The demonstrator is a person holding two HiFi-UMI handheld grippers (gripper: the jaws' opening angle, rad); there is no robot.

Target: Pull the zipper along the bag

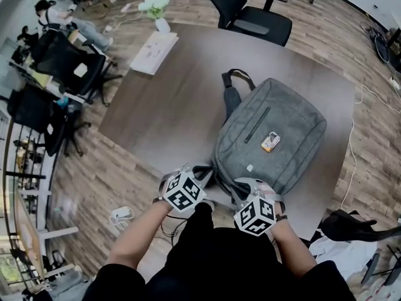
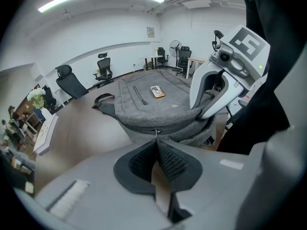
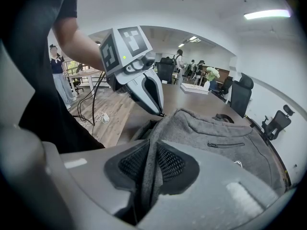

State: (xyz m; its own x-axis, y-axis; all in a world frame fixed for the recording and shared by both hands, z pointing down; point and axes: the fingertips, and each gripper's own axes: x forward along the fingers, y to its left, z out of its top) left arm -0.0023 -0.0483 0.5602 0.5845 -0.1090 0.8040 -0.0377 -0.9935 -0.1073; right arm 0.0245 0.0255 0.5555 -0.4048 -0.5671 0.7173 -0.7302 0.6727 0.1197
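zipper pull [image 2: 156, 131] pinched by left gripper [image 2: 156, 143]; right gripper [image 3: 151, 143] clamps bag [image 3: 216, 128].

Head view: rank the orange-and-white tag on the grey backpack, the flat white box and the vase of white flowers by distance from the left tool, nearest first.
1. Orange-and-white tag, on the grey backpack, up and right of the left tool.
2. Flat white box, on the table's far left part.
3. Vase of white flowers, just beyond the box.

The bag [image 1: 276, 130] is matt grey cloth, felt-like and slightly fuzzy — its zipper pull [image 2: 156, 130] is shiny metal. The table [image 1: 156, 111] looks like smooth brown wood, faintly glossy; at its eight o'clock, the floor [image 1: 106, 168] is grainy planks.
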